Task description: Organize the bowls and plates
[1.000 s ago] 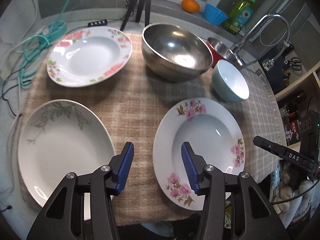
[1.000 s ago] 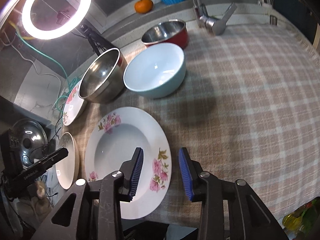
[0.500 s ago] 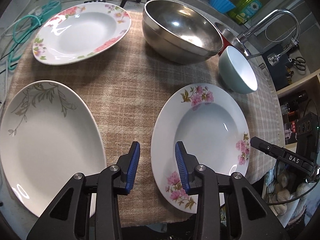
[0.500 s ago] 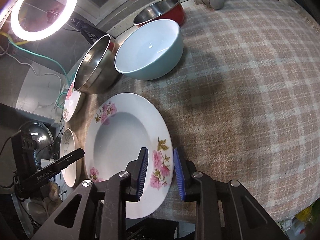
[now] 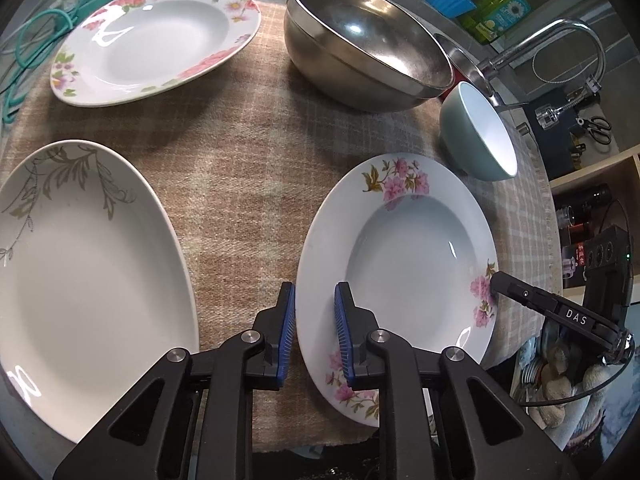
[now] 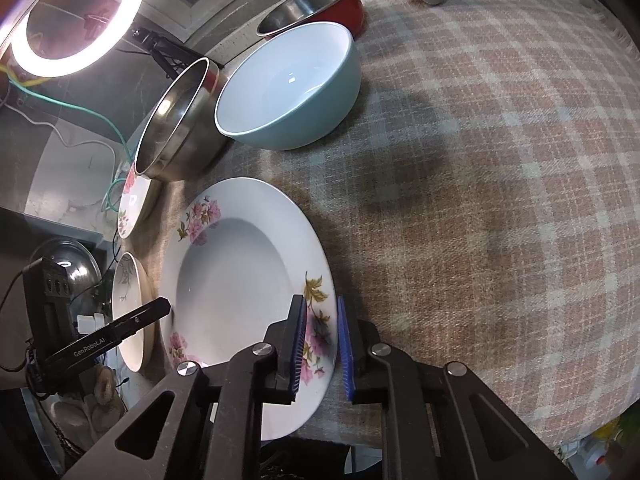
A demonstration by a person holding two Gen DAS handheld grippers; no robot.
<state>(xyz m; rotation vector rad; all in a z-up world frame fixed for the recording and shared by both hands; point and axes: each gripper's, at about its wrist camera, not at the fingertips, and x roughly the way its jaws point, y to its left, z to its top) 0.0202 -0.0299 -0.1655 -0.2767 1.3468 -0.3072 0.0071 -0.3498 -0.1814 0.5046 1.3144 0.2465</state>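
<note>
left wrist view: the left gripper (image 5: 315, 330) is seen from behind, its blue pads straddling the near left rim of the pink-flowered plate (image 5: 404, 256). its jaws are closing with only a narrow gap left; the rim is between them, but whether the pads already press on it cannot be told. the plate lies on a checked cloth (image 5: 248, 152). to its left, well apart, a white oval plate with a grey leaf pattern (image 5: 80, 280) is seen, and beyond that a plate with red and pink flowers (image 5: 160, 36). a large steel bowl (image 5: 368, 44) stands at the back, with a light blue bowl (image 5: 478, 140) just beside it to the right, near the flowered plate's far rim. the tip of the other gripper is seen at the plate's right rim.

right wrist view: the right gripper (image 6: 322, 342) is placed over the near right rim of the same pink-flowered plate (image 6: 232, 280), one pad above the floral border and the other outside the edge. its jaws are closing with the rim between them; contact cannot be confirmed. the light blue bowl (image 6: 292, 88) stands beyond the plate, touching the steel bowl (image 6: 180, 120) or nearly so, and a red pot (image 6: 316, 8) is behind them. a lit ring lamp (image 6: 76, 12) is seen at the upper left.
</note>
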